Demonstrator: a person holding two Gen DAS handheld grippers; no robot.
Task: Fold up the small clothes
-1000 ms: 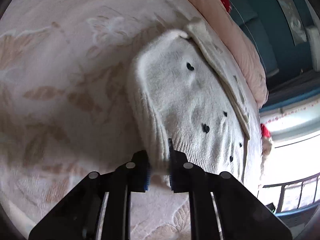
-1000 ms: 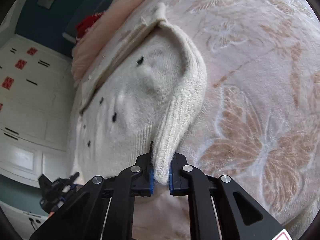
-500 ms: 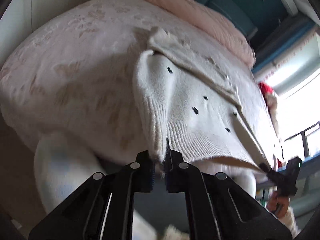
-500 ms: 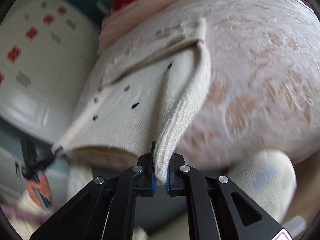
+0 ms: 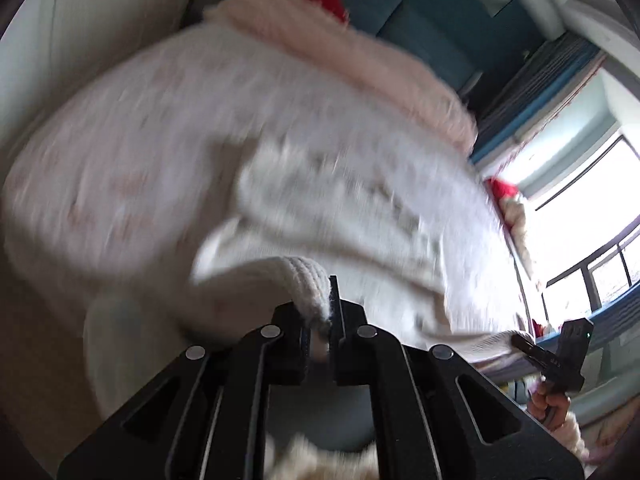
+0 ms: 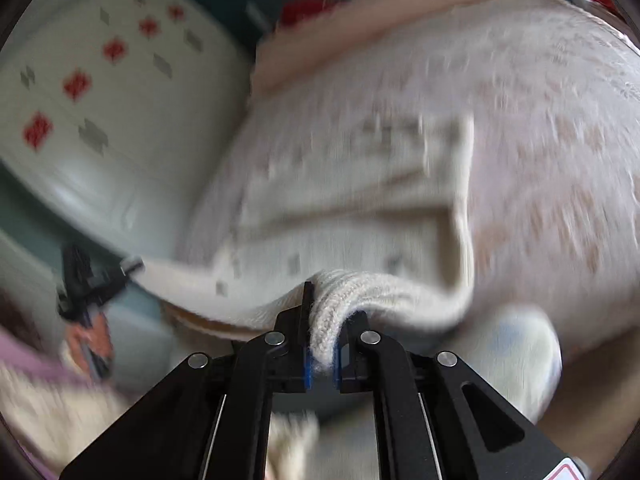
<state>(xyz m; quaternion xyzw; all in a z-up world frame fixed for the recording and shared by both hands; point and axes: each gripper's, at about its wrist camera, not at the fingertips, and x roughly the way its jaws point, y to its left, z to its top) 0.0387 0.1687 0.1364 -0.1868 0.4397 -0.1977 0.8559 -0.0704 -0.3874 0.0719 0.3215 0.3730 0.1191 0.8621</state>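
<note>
The cream knit sweater (image 5: 352,216) lies partly on the bed (image 5: 132,160), its ribbed bottom edge lifted off the pale flowered cover and stretched between the 2 grippers. Its long axis runs from that raised hem away toward the pink pillow (image 5: 360,64) at the head of the bed, so the neck end points at the pillow and the hem points back at the cameras. The left gripper (image 5: 326,332) is clenched on a fold of ribbed hem at one corner; the right gripper (image 6: 322,340) is clenched on a thicker roll of the same ribbing at the other corner, with the knit bulging up between its blue-edged pads. From the left wrist view the right gripper shows small at the far right, with the hem pulled into a taut line toward it and a hand (image 5: 550,402) below it. Both views are heavily smeared by motion: the dark spots on the sweater read only as grey streaks, and the upper part appears to be doubled over on the bed, though the blur makes that uncertain. The underside of the lifted hem and the near edge of the bed are hidden behind the gripper bodies. A white cupboard (image 6: 100,120) with red and grey diamonds stands beside the bed.
</note>
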